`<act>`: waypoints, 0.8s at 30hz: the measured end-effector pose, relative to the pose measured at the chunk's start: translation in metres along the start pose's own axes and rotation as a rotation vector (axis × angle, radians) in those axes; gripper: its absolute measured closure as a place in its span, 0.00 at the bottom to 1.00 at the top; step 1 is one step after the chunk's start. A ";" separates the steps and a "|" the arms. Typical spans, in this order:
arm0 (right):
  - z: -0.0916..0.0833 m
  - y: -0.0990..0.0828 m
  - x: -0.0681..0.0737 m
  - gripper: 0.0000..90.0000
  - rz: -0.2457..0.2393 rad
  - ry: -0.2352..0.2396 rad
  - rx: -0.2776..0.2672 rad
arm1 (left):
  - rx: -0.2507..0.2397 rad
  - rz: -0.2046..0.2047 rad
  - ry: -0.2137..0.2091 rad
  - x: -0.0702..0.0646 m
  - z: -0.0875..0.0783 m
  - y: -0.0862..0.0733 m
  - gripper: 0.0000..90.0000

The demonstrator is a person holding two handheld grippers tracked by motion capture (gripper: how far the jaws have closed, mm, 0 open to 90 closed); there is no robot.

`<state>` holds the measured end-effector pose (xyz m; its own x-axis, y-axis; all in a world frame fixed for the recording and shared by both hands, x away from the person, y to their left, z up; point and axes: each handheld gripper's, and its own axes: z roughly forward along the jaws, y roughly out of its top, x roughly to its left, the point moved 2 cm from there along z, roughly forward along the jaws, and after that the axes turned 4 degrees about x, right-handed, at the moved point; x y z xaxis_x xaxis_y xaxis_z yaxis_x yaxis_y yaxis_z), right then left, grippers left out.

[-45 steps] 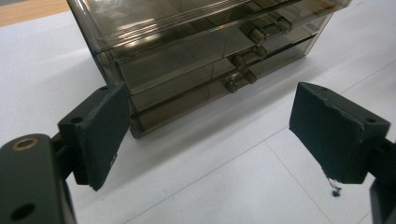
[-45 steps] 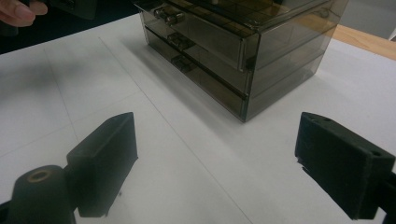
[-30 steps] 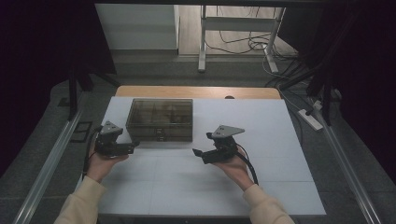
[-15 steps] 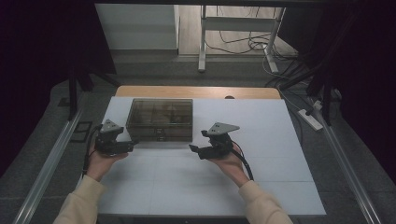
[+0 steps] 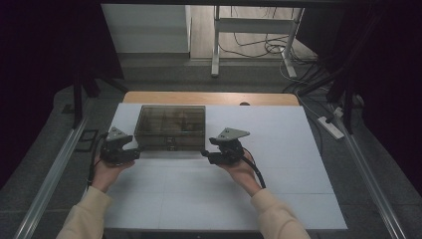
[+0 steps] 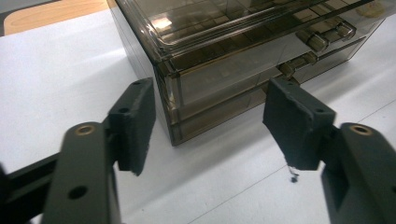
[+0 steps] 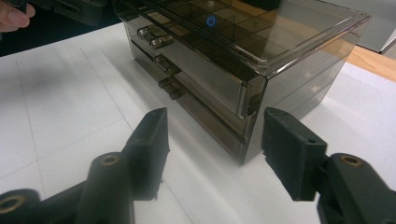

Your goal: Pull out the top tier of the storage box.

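The big white tabletop (image 5: 278,169) carries just one object: a smoky brown, see-through plastic drawer box (image 5: 171,127), squat and rectangular, sitting on the left half of the table near the far edge, where a strip of bare wood (image 5: 209,98) shows beyond the white. Its front, with small clear handles (image 7: 156,42) stacked down the middle, faces the person.

The two hands have drawn in on it from either side. Compared with a second ago the right hand has slid a little leftward toward the box's near right corner, while the left has barely shifted. Both pairs of jaws have just been closing from wide to a middling gap, with nothing pinched between them yet.

The left gripper (image 5: 133,154) sits at the box's near left corner; in its own view that corner stands just beyond the gap between the black pads (image 6: 135,122), untouched. The right gripper (image 5: 205,154) mirrors it at the near right corner (image 7: 247,119), which again lies ahead of the open jaws and apart from them. To me this reads as lining up to steady or take the box by its two front corners (or to get at a drawer), with contact still to come.

There is plenty of free white surface in front of the box and to its right for pulling a drawer out or sliding the whole thing; the left table edge is closer, so that hand has less slack.
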<state>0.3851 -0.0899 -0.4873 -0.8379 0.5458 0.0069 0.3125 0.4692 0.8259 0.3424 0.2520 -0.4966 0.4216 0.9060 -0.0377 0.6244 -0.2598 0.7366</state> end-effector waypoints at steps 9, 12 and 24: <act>0.006 0.001 -0.002 0.57 0.004 -0.021 0.002 | 0.001 0.013 0.018 0.000 0.001 -0.001 0.53; 0.008 0.001 -0.002 0.60 0.002 -0.026 0.006 | 0.000 0.015 0.025 0.001 0.002 -0.001 0.56; 0.016 0.002 -0.002 0.70 -0.011 -0.046 0.012 | 0.001 0.020 0.048 0.003 0.003 -0.001 0.67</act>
<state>0.3943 -0.0791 -0.4945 -0.8202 0.5714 -0.0284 0.3085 0.4835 0.8192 0.3448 0.2537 -0.4998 0.4015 0.9158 0.0095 0.6172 -0.2782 0.7360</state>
